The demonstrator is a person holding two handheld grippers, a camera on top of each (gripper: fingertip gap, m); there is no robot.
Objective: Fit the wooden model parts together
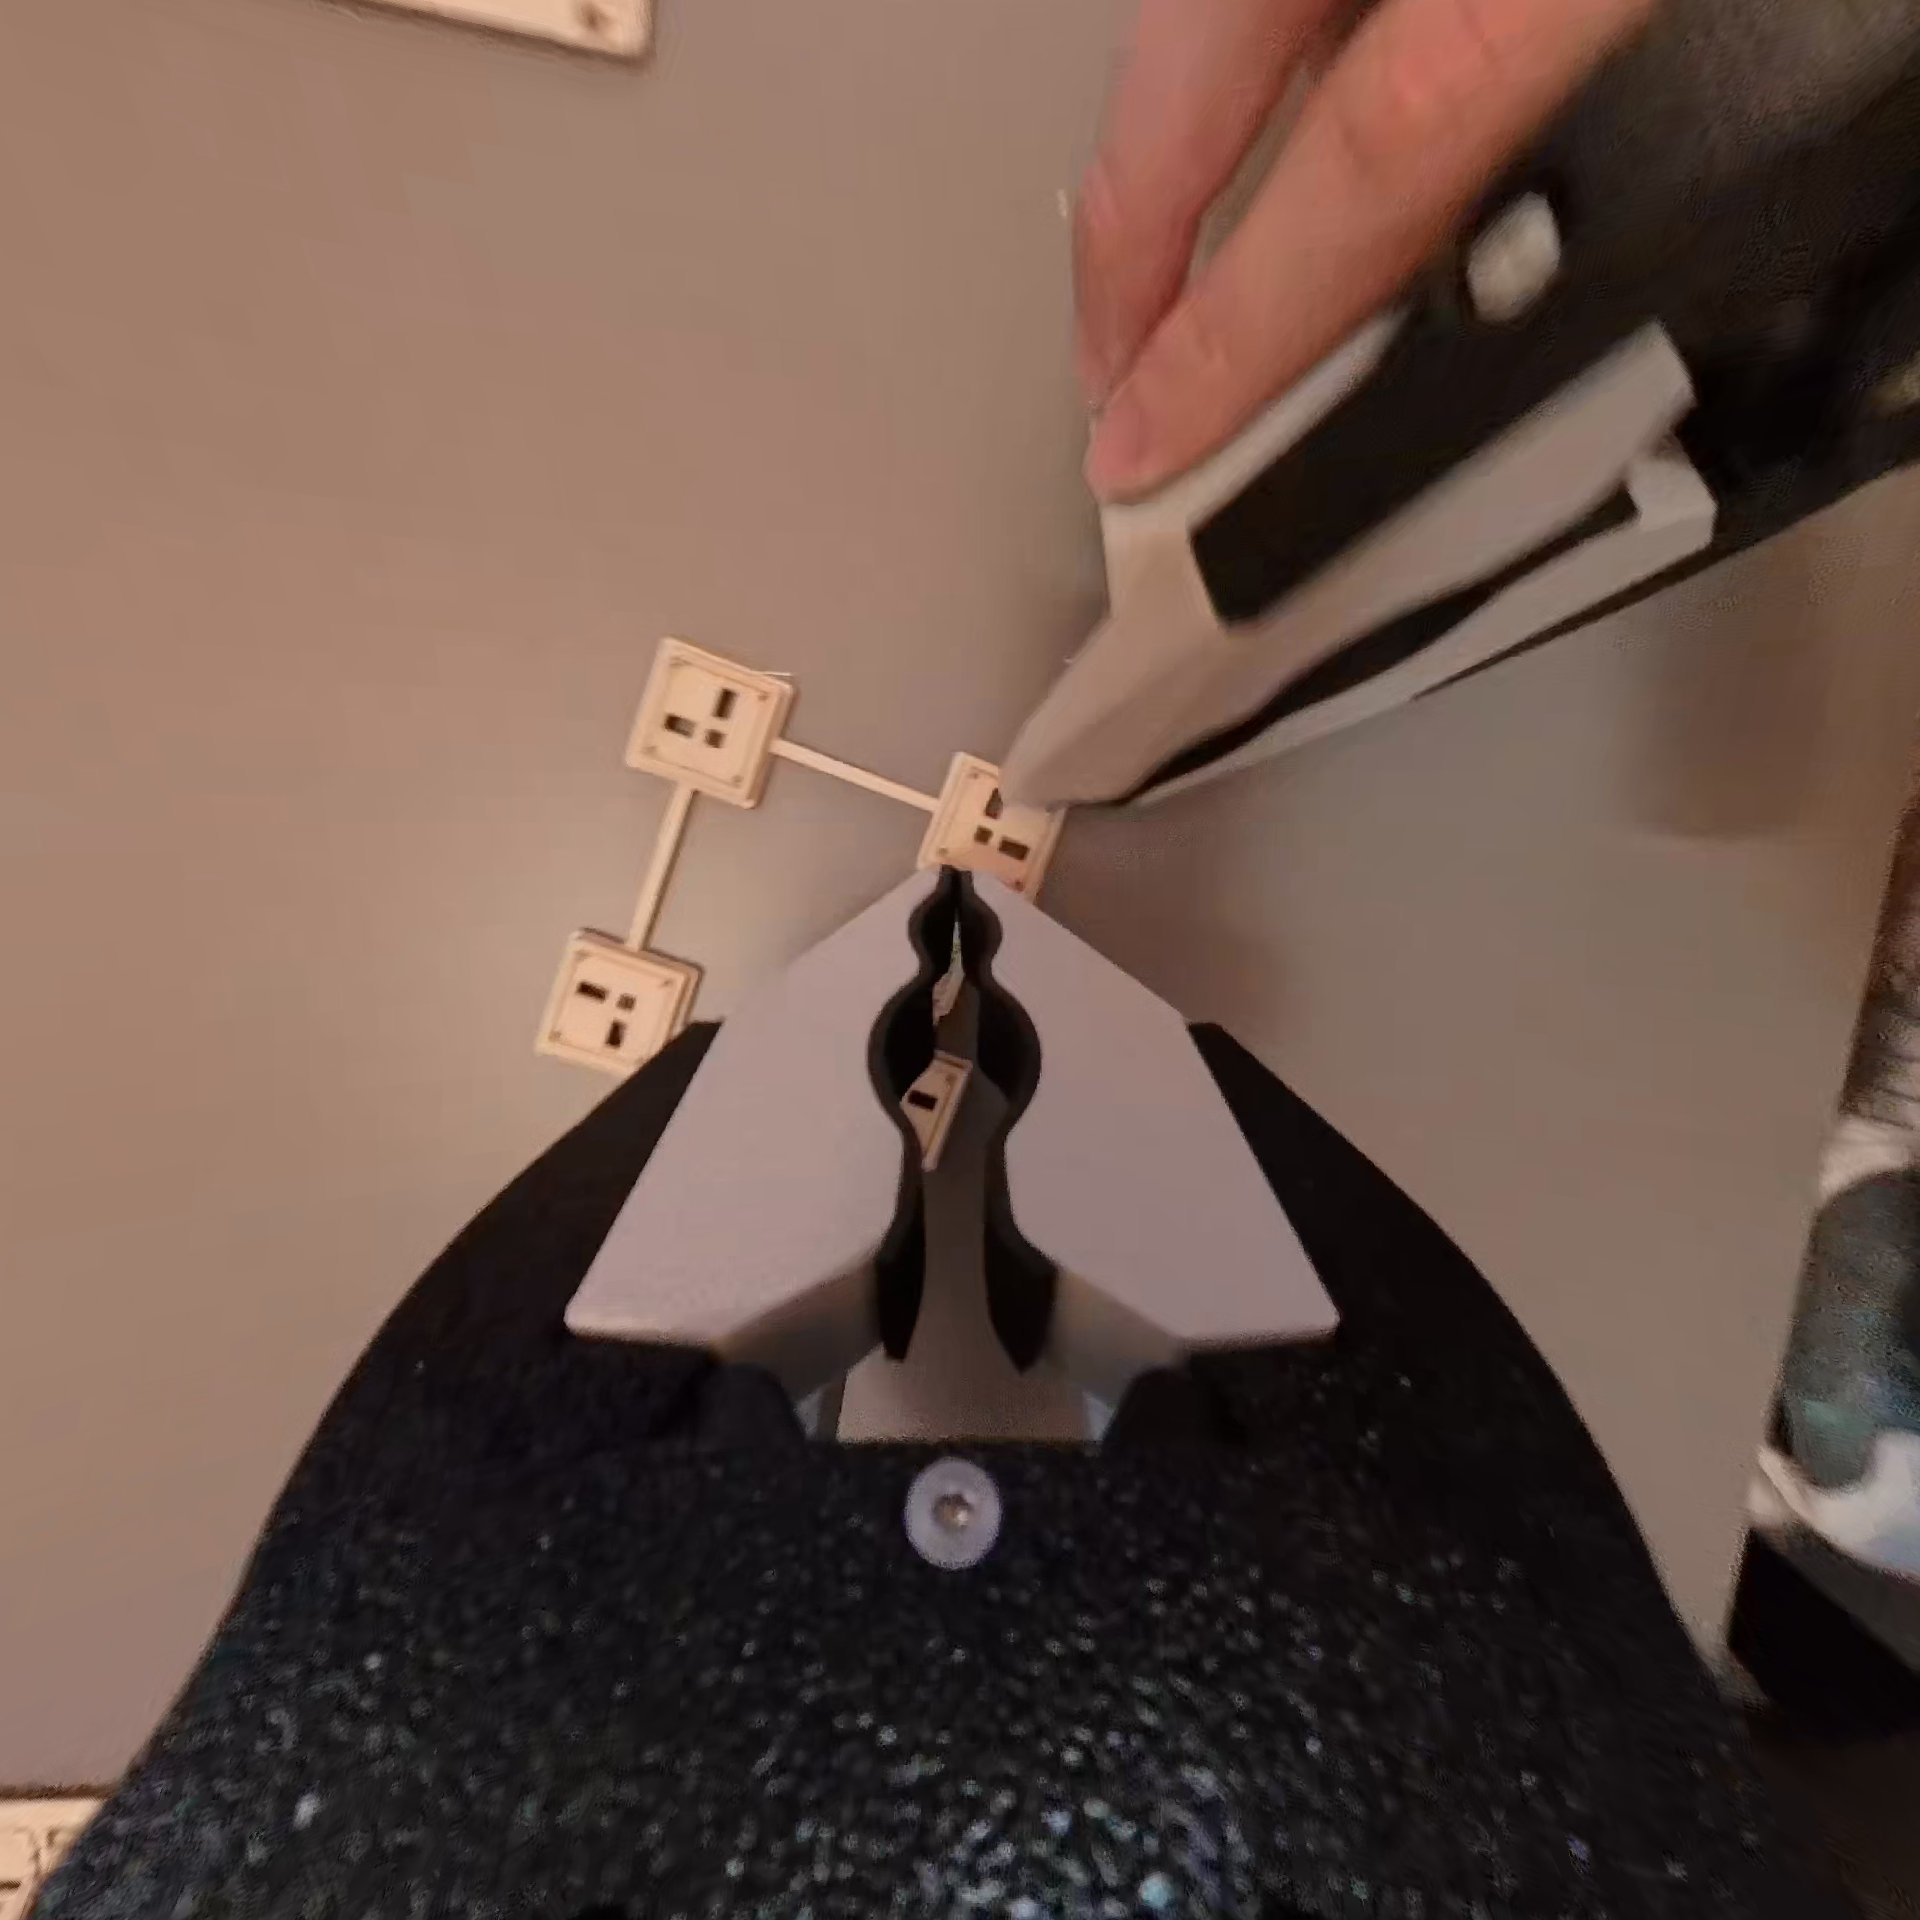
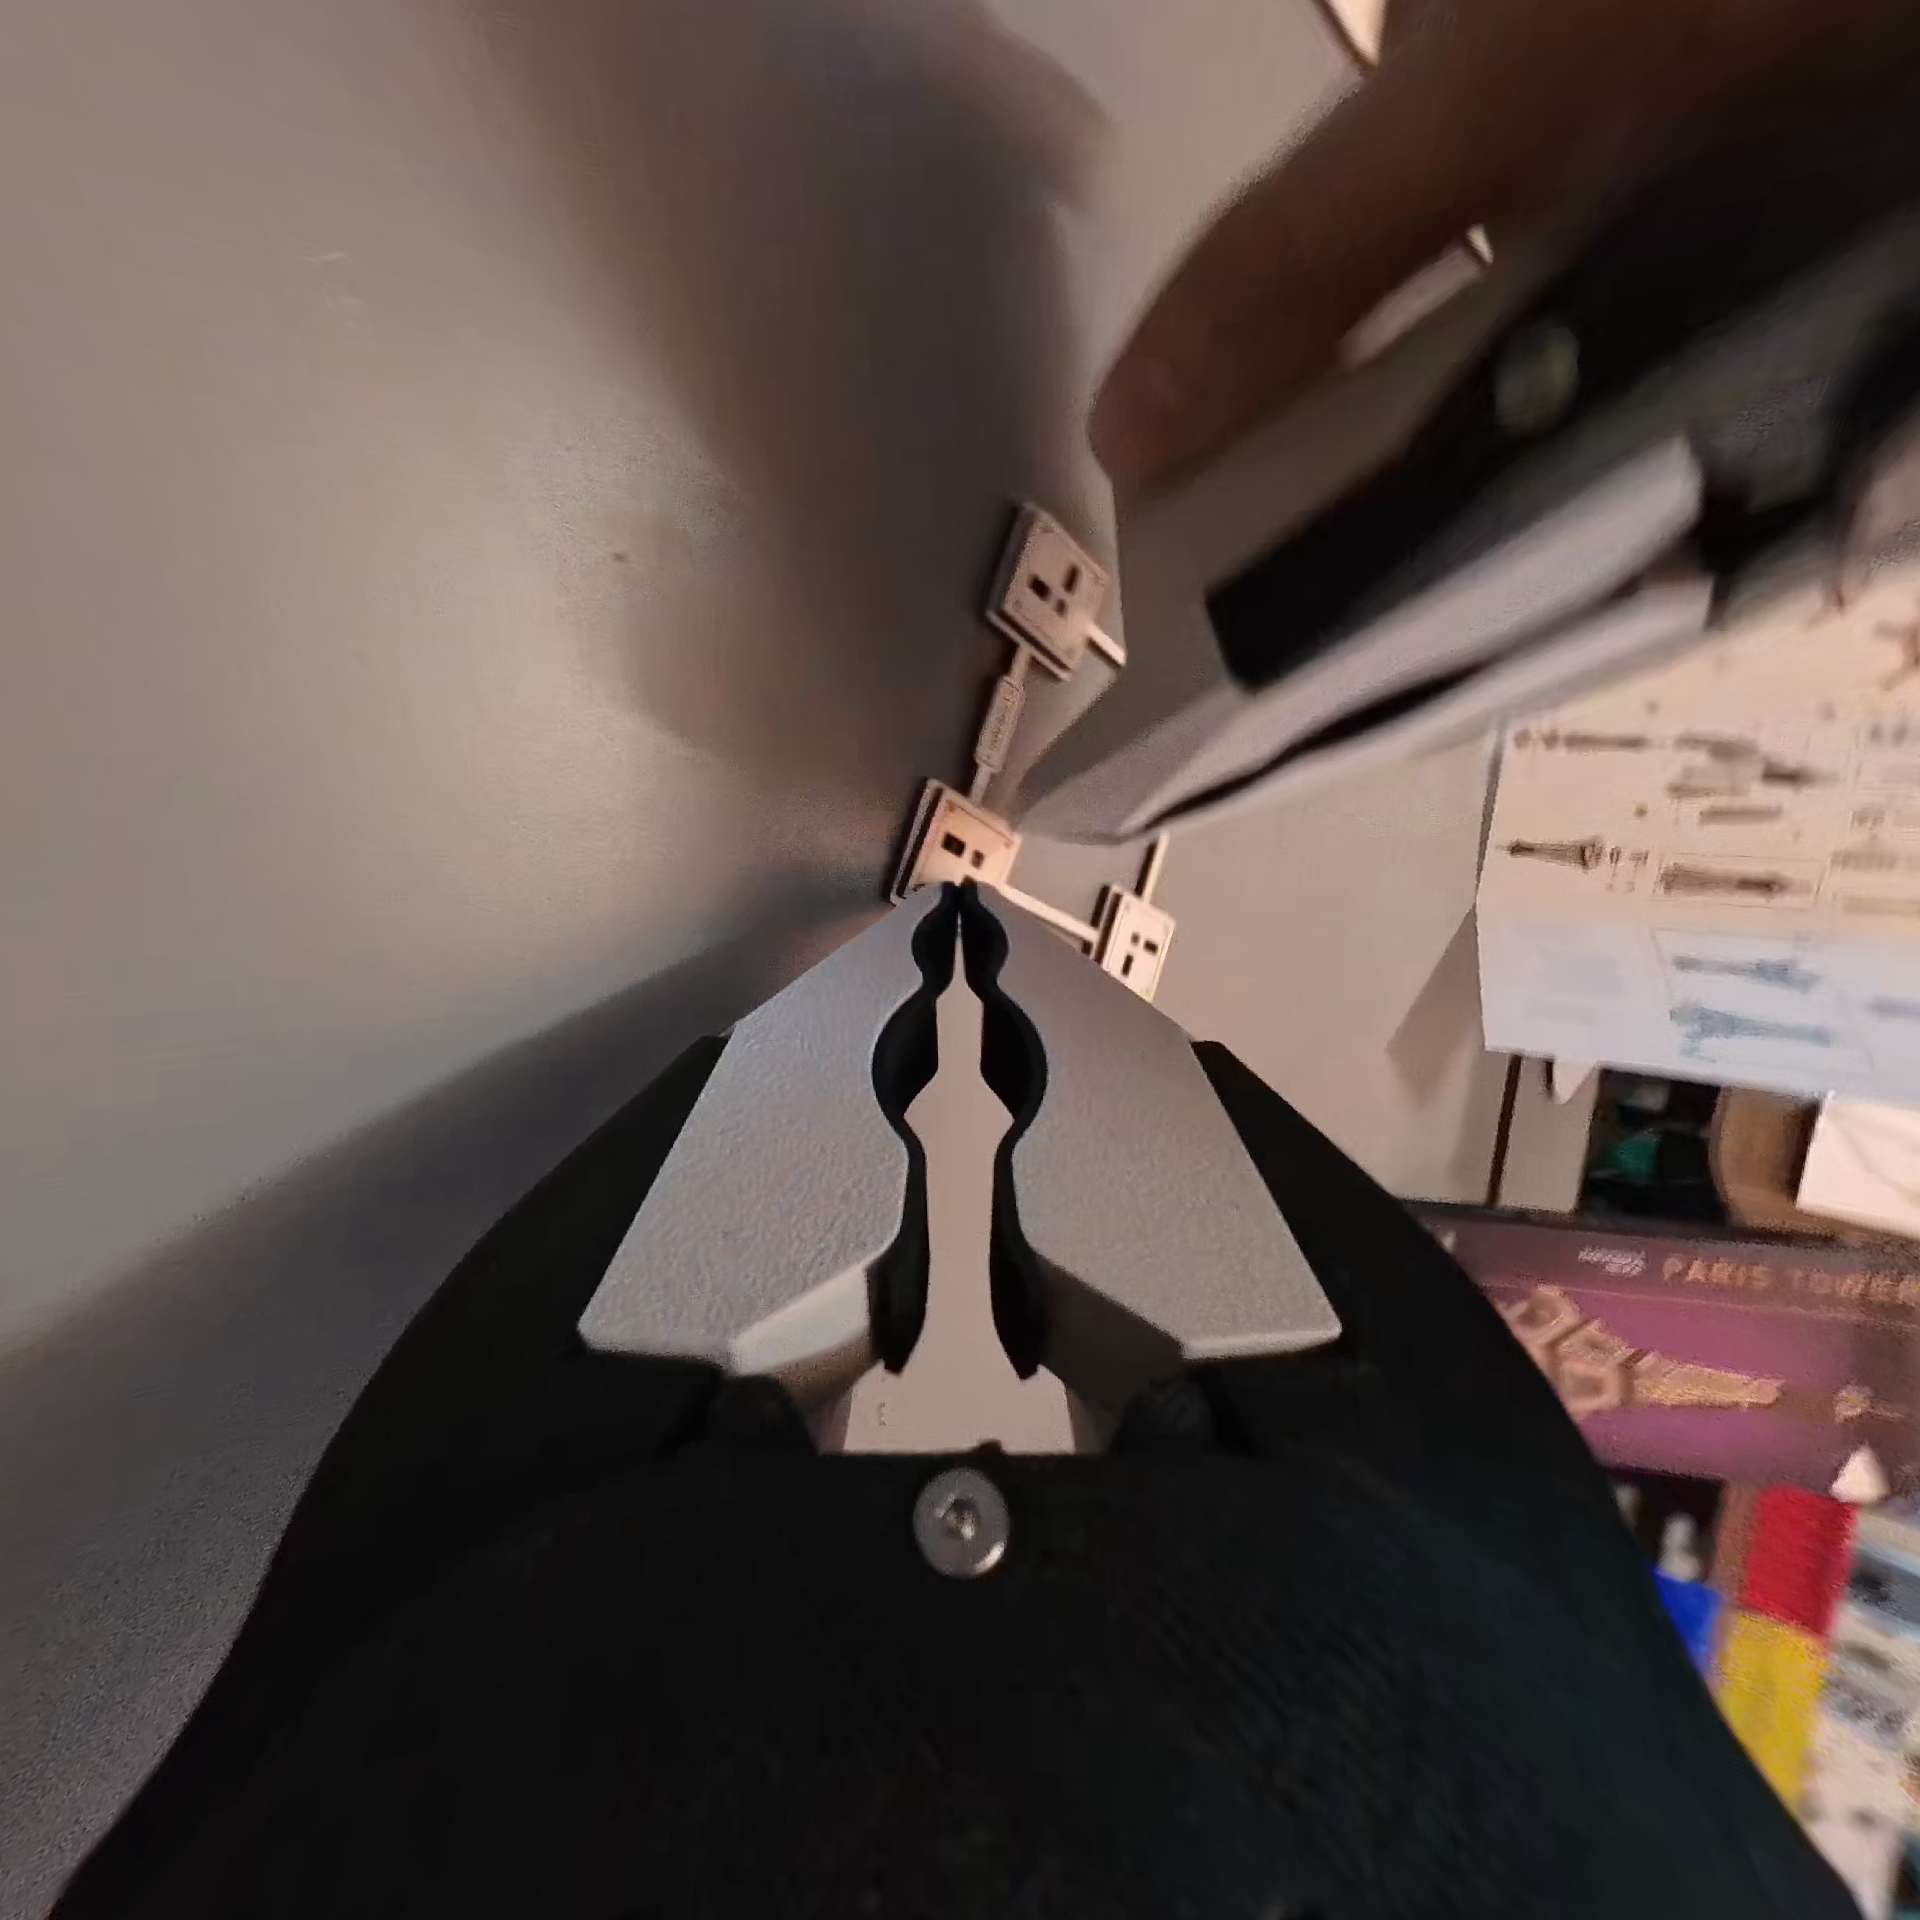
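Observation:
A flat wooden frame of square slotted blocks joined by thin strips lies on the grey table (image 1: 312, 520). Blocks show in the left wrist view at the far left (image 1: 710, 736), near left (image 1: 615, 1000) and centre (image 1: 992, 826). A fourth block (image 1: 935, 1112) shows through the gap between my left fingers. My left gripper (image 1: 956, 883) is shut, its tips at the centre block's near edge. My right gripper (image 1: 1029, 800) is shut and its tip rests on that block. In the right wrist view my right gripper (image 2: 958, 894) touches the same block (image 2: 951, 847).
A person's hand (image 1: 1247, 260) holds the right gripper. Wooden part sheets lie at the top left (image 1: 540, 21) and bottom left (image 1: 31, 1829). A paper instruction sheet (image 2: 1704, 883), a purple box (image 2: 1662, 1340) and colourful items (image 2: 1787, 1621) lie to the right. Less than 4 cm separates the two grippers' tips.

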